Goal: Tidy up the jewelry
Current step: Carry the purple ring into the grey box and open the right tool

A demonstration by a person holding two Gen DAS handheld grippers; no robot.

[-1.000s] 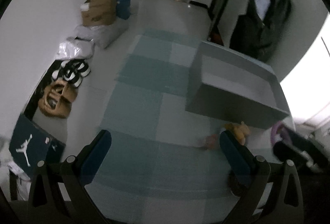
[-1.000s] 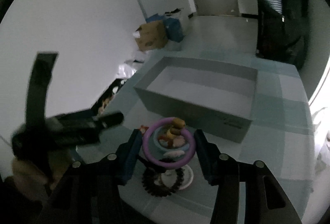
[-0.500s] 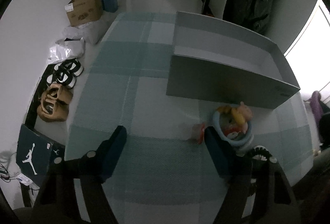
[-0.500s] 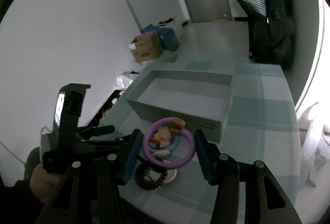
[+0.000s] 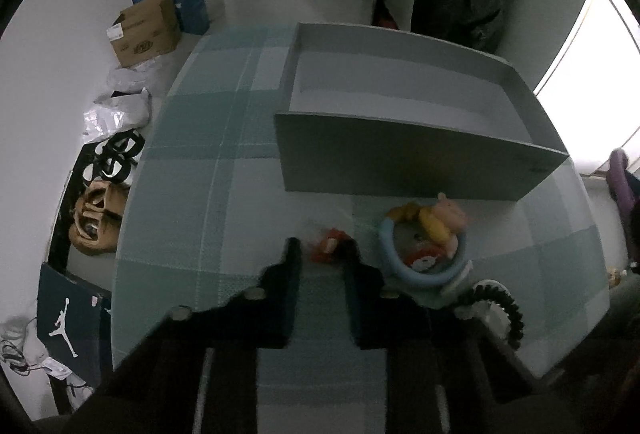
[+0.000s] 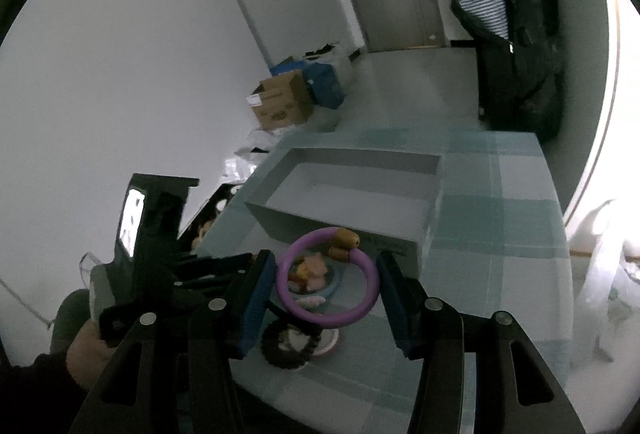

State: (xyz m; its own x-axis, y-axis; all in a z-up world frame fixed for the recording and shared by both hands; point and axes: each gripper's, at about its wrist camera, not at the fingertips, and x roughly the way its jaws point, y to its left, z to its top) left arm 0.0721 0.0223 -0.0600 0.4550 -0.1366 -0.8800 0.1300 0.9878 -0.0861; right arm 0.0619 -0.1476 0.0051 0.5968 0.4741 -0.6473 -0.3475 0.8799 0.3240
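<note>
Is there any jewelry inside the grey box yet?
No. In the right wrist view the grey box shows a bare floor, and the purple ring sits between the right gripper fingers.

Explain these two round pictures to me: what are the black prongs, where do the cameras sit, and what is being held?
A person holds a pair of hand-held tongs in each hand; no robot arm. Each picture comes from a fisheye camera on one pair, looking along its fingers. The left tongs have just been closing, a small red-orange trinket between the tips. The right tongs grip a purple ring. On the checked tablecloth are an open grey box, a blue ring with cartoon charms and a black beaded bracelet.
</note>
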